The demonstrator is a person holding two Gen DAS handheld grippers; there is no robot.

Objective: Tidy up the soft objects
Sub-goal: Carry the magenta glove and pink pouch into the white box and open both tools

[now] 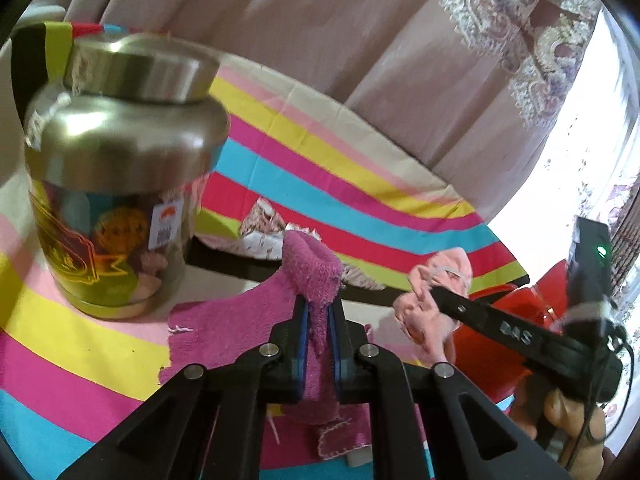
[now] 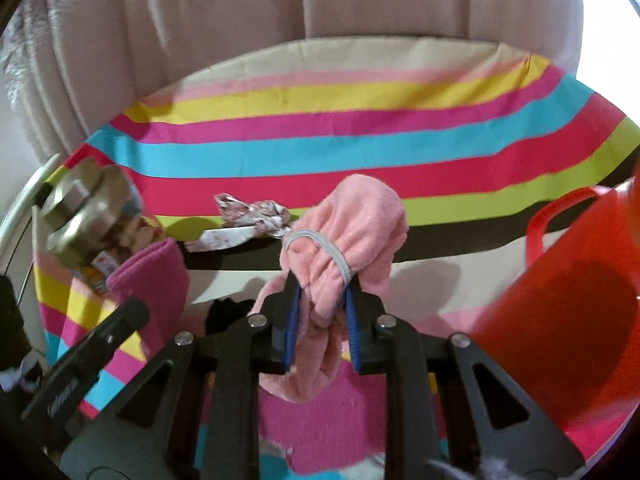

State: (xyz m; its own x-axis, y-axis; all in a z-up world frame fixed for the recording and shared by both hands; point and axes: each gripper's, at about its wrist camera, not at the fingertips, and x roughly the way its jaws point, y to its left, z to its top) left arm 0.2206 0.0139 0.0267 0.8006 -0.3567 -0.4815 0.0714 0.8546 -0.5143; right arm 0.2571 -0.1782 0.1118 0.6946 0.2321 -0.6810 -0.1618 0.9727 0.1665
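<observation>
Magenta terry cloth [image 1: 316, 268] is pinched between the jaws of the left gripper [image 1: 318, 320], its fold standing up while the rest trails onto the striped bench cover [image 1: 360, 176]. The right gripper [image 2: 320, 300] has its jaws closed on a pink fleece bundle [image 2: 352, 224] bound with a white elastic loop [image 2: 320, 244]; both jaws are narrow, each holding fabric.

Risks, as I judge them: the magenta cloth is caught only by a thin fold, so it could slip free on a quick lift, and its trailing part could drag toward the steel-lidded jar [image 1: 116, 168] standing just beside it near the bench's left edge. The pink bundle hangs partly below the jaws and might snag on the rim of the red plastic basket [image 2: 568, 292] at the right edge.

Only the right wrist view shows that basket's handle and wall; only the left view shows the jar's printed label. A crumpled patterned cloth [image 2: 256, 216] lies mid-bench in both.
</observation>
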